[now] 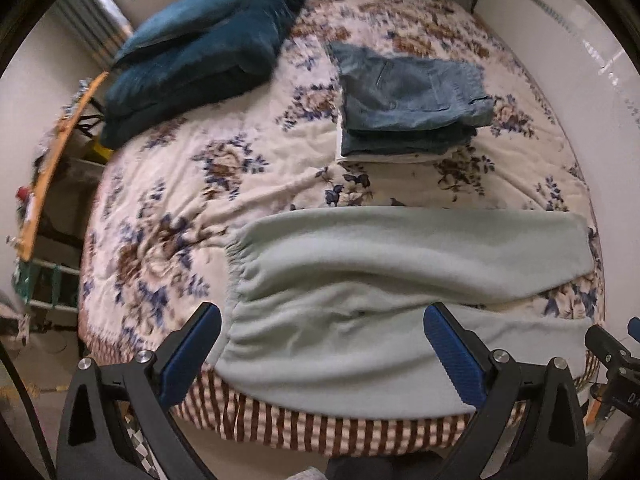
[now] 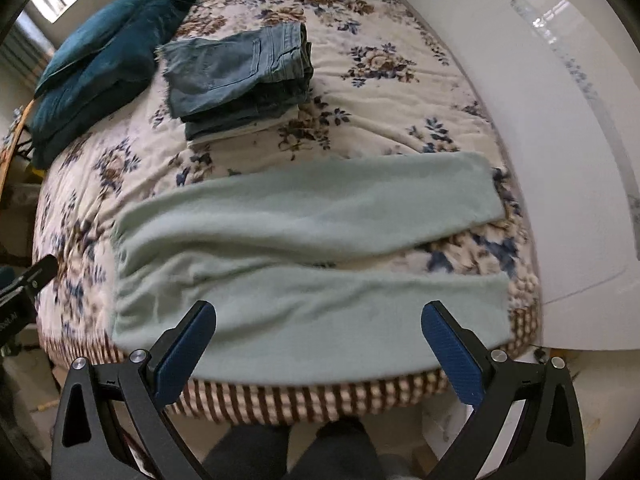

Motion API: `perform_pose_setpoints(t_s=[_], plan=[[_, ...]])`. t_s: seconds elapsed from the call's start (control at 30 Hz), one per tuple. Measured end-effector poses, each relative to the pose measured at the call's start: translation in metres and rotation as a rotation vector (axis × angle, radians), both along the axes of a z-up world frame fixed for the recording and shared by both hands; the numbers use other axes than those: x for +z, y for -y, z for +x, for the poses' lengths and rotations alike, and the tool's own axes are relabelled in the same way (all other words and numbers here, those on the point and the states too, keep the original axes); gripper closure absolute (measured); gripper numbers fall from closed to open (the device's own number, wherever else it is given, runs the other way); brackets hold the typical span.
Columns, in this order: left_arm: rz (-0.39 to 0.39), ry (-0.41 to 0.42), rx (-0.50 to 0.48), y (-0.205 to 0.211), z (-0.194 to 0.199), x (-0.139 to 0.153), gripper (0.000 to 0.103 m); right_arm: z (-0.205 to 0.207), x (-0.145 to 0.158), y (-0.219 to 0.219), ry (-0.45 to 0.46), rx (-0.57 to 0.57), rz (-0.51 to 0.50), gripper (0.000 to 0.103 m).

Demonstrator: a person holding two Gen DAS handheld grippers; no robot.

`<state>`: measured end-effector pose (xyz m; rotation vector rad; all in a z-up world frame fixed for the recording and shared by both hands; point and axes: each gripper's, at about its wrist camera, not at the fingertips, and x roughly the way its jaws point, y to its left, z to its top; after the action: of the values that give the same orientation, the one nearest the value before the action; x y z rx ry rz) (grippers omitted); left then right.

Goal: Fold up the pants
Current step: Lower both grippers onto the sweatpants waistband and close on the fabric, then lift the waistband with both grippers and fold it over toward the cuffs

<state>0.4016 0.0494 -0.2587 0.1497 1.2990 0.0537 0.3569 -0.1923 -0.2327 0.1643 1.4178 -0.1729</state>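
Observation:
Pale green sweatpants [image 1: 360,280] lie flat across the near part of the bed, waistband to the left and both legs stretched to the right, side by side; they also show in the right wrist view [image 2: 304,240]. My left gripper [image 1: 322,320] is open and empty, hovering above the near leg close to the waistband. My right gripper [image 2: 318,318] is open and empty, hovering above the near leg toward the middle. The right gripper's body shows at the right edge of the left wrist view [image 1: 616,356].
The bed has a floral quilt [image 1: 248,160] with a striped front edge [image 2: 300,400]. A stack of folded jeans [image 1: 408,100] sits behind the sweatpants. Dark teal pillows [image 1: 200,52] lie at the far left. A white wall panel [image 2: 560,140] runs along the right.

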Motion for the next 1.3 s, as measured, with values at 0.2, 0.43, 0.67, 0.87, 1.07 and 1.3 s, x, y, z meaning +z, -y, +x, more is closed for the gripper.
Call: perform_pose_setpoints(t_s=[0.2,0.43,0.67,0.87,1.07,1.3], plan=[[0.041,-0.028,-0.078,-0.007,0.073,-0.075,0.000,0.074,-0.088,-0.018,-0.046,-0.005,0.021,0.000],[-0.048,-0.211,-0.277,-0.018,0.156,-0.203,0.017,0.180,-0.242,-0.071,-0.209,0.424,0.021,0.000],[-0.101,-0.477,-0.537,-0.020,0.187,-0.321,0.020,0.247,-0.377,-0.132,-0.358,0.900,-0.066,0.011],[-0.163,-0.577,-0.640,-0.020,0.181,-0.346,0.029,0.271,-0.408,-0.139,-0.367,0.939,0.078,0.057],[-0.144,-0.516,-0.655,-0.031,0.164,-0.308,0.092,0.261,-0.374,-0.110,-0.250,0.837,0.182,0.086],[-0.186,-0.381,-0.573,-0.045,0.115,-0.228,0.095,0.204,-0.305,-0.093,-0.093,0.809,0.195,0.088]])
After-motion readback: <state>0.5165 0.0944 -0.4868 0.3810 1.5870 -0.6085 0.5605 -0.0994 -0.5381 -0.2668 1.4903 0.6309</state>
